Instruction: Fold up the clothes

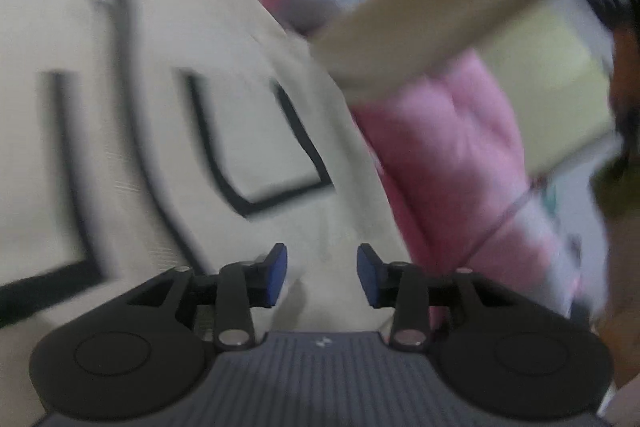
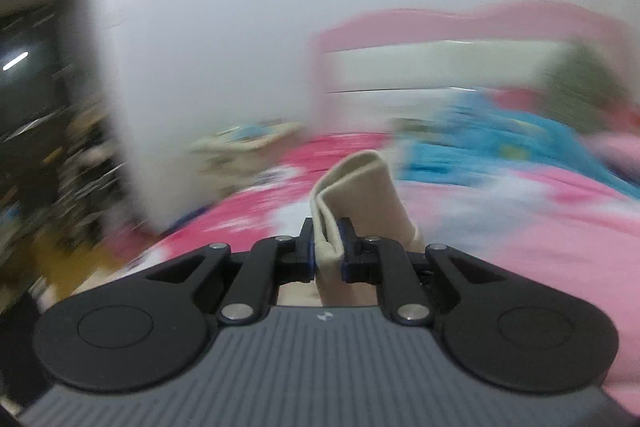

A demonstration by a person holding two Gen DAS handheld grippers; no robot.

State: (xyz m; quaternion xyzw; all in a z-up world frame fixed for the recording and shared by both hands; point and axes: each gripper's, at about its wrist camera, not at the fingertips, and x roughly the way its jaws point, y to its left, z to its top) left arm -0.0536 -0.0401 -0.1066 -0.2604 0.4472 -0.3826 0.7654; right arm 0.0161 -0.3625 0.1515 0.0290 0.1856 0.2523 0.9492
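I'm looking down the left gripper [image 1: 322,269] and its jaws are standing partly apart, blue pads [image 1: 279,269] showing on both sides, with nothing pinched between them. Right beyond the fingertips I'm seeing the cream garment [image 1: 132,107], a pale cloth with thick black outlines on it, spread out and filling everything to the left of the gripper. Whether the pads are brushing the cloth I can't tell; the picture is smeared.

To the right of that cream garment a pink quilt [image 1: 452,147] is bunching up, and a cream sleeve [image 1: 440,7] is stretching through the air above the garment's right edge, running toward the top right corner, where a dark blurred shape that I can't make out is meeting it.

Switching to the right gripper [image 2: 326,243]: its jaws are squeezed in narrow and clamping a folded end of cream cloth [image 2: 356,187], the fold sticking up past the fingertips. Beyond that cloth the pink bedspread [image 2: 520,203] is lying across the bed, with a blue blanket [image 2: 500,143] heaped further back to the right of the cloth. A pink and cream headboard [image 2: 440,35] is standing behind the blanket, and a white wall [image 2: 200,27] is rising up left of the headboard. Everything in this view is streaked with blur.
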